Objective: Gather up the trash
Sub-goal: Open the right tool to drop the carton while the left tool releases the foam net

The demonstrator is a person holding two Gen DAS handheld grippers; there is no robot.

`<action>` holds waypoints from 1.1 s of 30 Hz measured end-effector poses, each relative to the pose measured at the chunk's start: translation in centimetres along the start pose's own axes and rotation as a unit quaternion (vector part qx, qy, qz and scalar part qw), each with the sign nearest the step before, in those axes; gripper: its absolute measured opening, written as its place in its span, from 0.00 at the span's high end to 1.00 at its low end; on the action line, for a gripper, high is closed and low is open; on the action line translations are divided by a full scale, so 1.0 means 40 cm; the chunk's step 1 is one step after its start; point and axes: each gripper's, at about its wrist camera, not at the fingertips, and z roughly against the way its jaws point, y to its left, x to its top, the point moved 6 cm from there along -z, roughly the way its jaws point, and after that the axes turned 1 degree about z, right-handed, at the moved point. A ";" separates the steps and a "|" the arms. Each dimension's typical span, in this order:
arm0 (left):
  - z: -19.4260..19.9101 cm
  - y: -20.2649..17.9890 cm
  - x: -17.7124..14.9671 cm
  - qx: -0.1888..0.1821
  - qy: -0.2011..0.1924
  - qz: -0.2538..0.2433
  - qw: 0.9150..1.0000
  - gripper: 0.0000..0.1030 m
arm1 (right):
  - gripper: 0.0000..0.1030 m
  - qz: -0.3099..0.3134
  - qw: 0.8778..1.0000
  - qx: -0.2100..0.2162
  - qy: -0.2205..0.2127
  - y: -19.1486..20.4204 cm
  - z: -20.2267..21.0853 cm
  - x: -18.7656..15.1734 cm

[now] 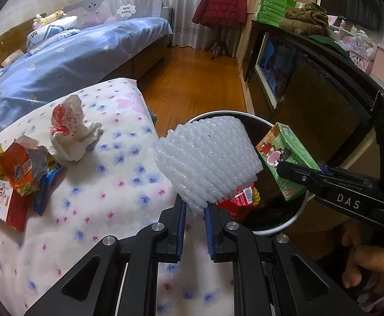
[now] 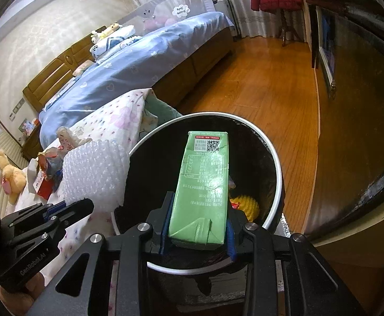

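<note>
My left gripper [image 1: 194,210] is shut on a sheet of white bubble wrap [image 1: 207,160], which hangs at the left rim of the black trash bin [image 1: 292,218]. My right gripper [image 2: 198,223] is shut on a green drink carton [image 2: 202,184], held over the bin's opening [image 2: 160,158]. Seen from the left wrist, the carton [image 1: 278,144] is tilted above the bin. A red wrapper [image 1: 238,200] and a yellow item [image 2: 244,204] lie inside the bin. More trash sits on the flowered cover: a crumpled white and red wrapper [image 1: 71,129] and a pile of packets [image 1: 15,176].
The bin stands on a wooden floor [image 2: 257,87] between the flowered bed cover [image 1: 107,189] and a dark cabinet [image 1: 323,110]. A blue bed [image 1: 68,60] lies behind. A red jacket [image 1: 221,2] hangs on a stand at the back. Plush toys [image 2: 8,176] sit at the left.
</note>
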 end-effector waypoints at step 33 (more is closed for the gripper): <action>0.119 0.125 -0.095 0.014 -0.026 0.078 0.997 0.44 | 0.25 -0.017 0.999 0.031 -0.028 0.060 0.046 -0.014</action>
